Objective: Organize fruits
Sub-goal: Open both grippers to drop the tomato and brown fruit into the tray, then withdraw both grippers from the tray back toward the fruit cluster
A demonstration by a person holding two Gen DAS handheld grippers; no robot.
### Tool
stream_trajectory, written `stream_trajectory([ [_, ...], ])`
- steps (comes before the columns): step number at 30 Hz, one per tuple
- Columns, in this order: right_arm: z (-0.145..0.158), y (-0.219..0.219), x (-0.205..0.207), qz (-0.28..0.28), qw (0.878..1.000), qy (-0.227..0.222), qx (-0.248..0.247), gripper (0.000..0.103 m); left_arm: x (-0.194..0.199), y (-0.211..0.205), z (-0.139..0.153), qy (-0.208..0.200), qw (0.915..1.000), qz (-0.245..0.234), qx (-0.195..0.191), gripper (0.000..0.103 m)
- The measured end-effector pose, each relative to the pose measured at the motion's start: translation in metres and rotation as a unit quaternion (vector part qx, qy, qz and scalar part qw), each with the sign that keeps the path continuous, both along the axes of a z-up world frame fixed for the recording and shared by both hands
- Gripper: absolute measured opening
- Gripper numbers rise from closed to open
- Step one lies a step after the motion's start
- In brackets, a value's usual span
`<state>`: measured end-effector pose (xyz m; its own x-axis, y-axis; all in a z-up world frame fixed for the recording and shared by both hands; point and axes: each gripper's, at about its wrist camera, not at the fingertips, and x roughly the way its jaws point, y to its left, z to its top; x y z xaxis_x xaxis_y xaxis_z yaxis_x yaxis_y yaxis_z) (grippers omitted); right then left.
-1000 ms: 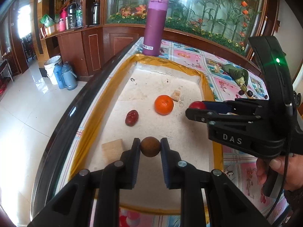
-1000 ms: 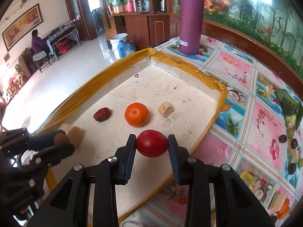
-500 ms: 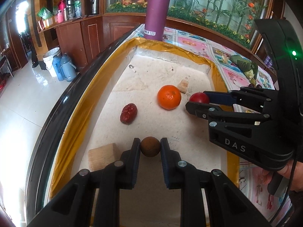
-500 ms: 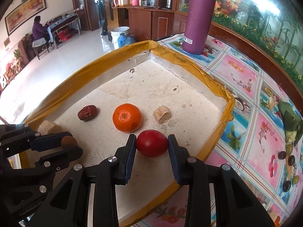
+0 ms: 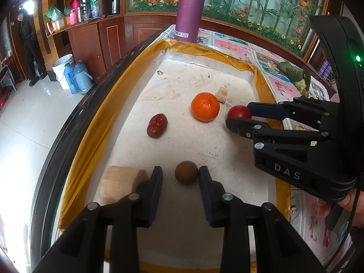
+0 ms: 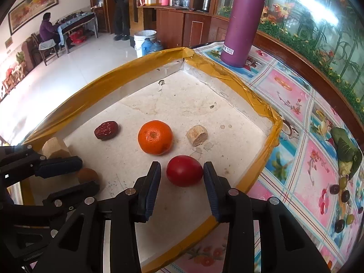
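Observation:
A small round brown fruit (image 5: 186,172) rests on the white floor of the gold-rimmed tray (image 5: 91,141). It sits between the fingers of my left gripper (image 5: 180,175), whose jaws are opening; a gap shows at the left pad. A red fruit (image 6: 184,174) lies on the tray floor between the fingers of my right gripper (image 6: 181,175), also opening, with a gap on its left side. An orange (image 6: 155,137) and a dark red date (image 6: 106,130) lie further in. The left wrist view shows the right gripper (image 5: 237,116) around the red fruit (image 5: 238,112).
A wooden block (image 5: 118,183) stands by my left finger, and a small cork-like piece (image 6: 197,135) lies beyond the orange. A tall purple bottle (image 6: 241,20) stands past the tray's far corner. A green leaf bundle (image 6: 345,150) and dark olives lie on the patterned tablecloth.
Both pairs of jaws have parted from their fruits, which were clamped before. The brown fruit and the red fruit now sit loose on the tray floor between the fingers.

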<state>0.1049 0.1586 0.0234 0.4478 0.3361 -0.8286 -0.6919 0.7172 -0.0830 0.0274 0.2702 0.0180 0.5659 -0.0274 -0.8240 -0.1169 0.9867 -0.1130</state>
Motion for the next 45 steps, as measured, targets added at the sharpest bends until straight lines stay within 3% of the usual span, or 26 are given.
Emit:
stream_trajectory([
  [3,0.004,-0.006,-0.004,-0.008,1.000,0.000,0.009,0.037,-0.006,0.000,0.005,-0.006,1.0000,0.001,0.003,0.037],
  [16,0.030,-0.052,-0.049,-0.041,0.997,0.006,0.060,0.039,-0.039,-0.004,0.028,-0.045,0.9985,0.015,0.027,0.058],
  [24,0.023,-0.111,-0.085,-0.111,0.991,0.032,0.073,0.040,-0.057,-0.027,0.040,-0.073,0.9966,0.014,0.035,0.065],
  [32,0.019,-0.188,-0.116,-0.196,0.978,0.024,0.074,0.041,-0.055,-0.068,0.041,-0.071,0.9969,-0.025,0.022,0.067],
  [45,0.027,-0.285,-0.141,-0.269,0.960,-0.009,0.073,0.044,-0.039,-0.169,0.036,-0.046,0.9924,-0.112,0.023,0.068],
])
